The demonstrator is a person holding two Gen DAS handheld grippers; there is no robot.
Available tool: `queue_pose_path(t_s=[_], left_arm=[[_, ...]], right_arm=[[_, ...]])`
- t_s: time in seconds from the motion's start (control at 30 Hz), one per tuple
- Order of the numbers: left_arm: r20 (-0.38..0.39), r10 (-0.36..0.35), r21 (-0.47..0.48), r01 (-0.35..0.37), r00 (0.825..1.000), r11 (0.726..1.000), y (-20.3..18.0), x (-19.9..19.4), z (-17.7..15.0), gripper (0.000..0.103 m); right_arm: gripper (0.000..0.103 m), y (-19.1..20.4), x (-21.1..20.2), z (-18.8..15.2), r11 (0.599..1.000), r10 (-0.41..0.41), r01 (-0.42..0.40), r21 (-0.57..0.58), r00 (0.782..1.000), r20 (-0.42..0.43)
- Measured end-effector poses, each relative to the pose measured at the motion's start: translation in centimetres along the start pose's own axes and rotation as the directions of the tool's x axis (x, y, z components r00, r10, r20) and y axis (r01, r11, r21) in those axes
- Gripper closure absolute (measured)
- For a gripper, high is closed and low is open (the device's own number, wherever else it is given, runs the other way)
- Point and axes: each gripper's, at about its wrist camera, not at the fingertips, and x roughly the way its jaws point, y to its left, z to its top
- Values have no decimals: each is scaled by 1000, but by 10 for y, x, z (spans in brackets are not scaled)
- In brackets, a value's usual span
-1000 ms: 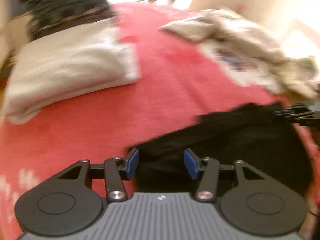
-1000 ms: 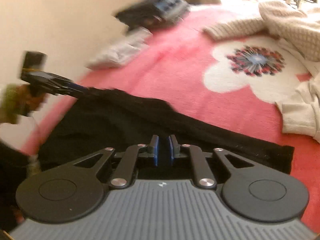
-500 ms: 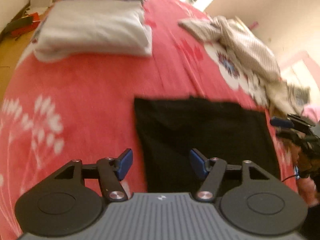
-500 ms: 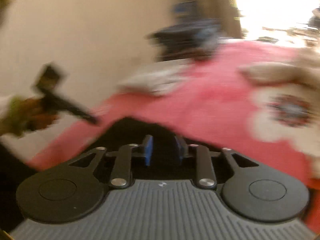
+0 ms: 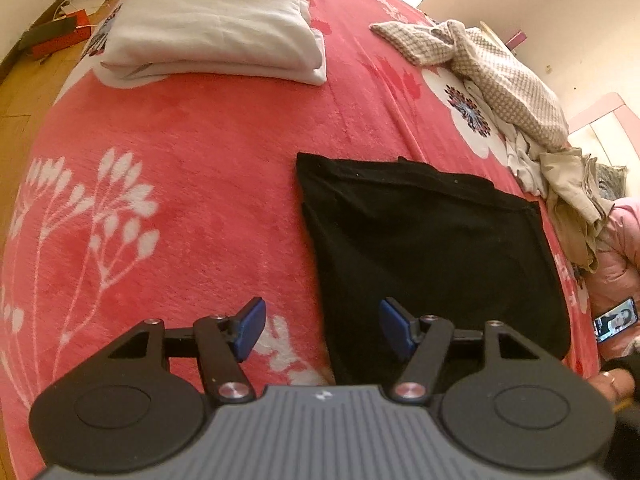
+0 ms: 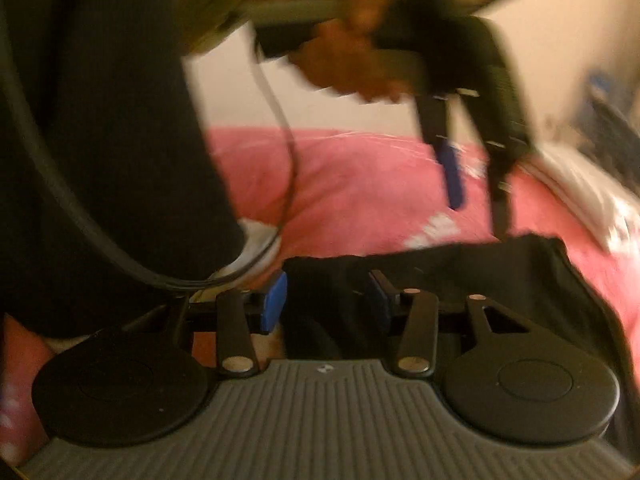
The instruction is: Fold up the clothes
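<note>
Left wrist view: the left gripper [image 5: 322,326] hangs with its blue pads spread wide, nothing between them, just above the near left edge of the black garment [image 5: 432,248], which lies flat and folded on the pink floral blanket [image 5: 192,152]. Far left, a folded white stack [image 5: 212,28]; far right, a checked beige heap [image 5: 500,76] trailing down the blanket's edge. Over on the blurred right wrist view, the right gripper [image 6: 326,300] is also parted, the garment's edge [image 6: 420,276] sitting between its pads ungripped, and the person's hand [image 6: 352,60] holds the other tool above the blanket.
</note>
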Motion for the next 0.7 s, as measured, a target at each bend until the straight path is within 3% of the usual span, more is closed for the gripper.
queue_pose_path(t_s=[0.27,0.33,0.37,0.4,0.5,0.63,0.7], left_arm=[[13,-23,-34,23,1000,999,16,0,-2,39],[18,-28,-41,28,999,999,19,-2,-2,39],[20,-32,-45,33,999,998,21,-2,-2,39],[21,-38,-49,39,999,998,22,-3,-2,39],[24,-66,-65,67,998,996,24,-4,-2,39],[15,-95,-79,96,995,992,20,6,0,39],[10,-107,-85,108,994,991,18,11,1,39]], right_arm=[[58,17,27,-1,991,-34,25,-132,997,-63],[65,16,25,-3,989,-49,40,-142,997,-59],[73,13,22,-3,992,-61,54,-116,997,-55],[92,8,18,-4,994,-85,81,-78,995,-48],[94,-18,-5,-5,988,-108,108,108,994,-11],[94,-49,-39,-14,932,-96,76,355,995,40],[94,-50,-45,-16,923,-93,68,379,994,48]])
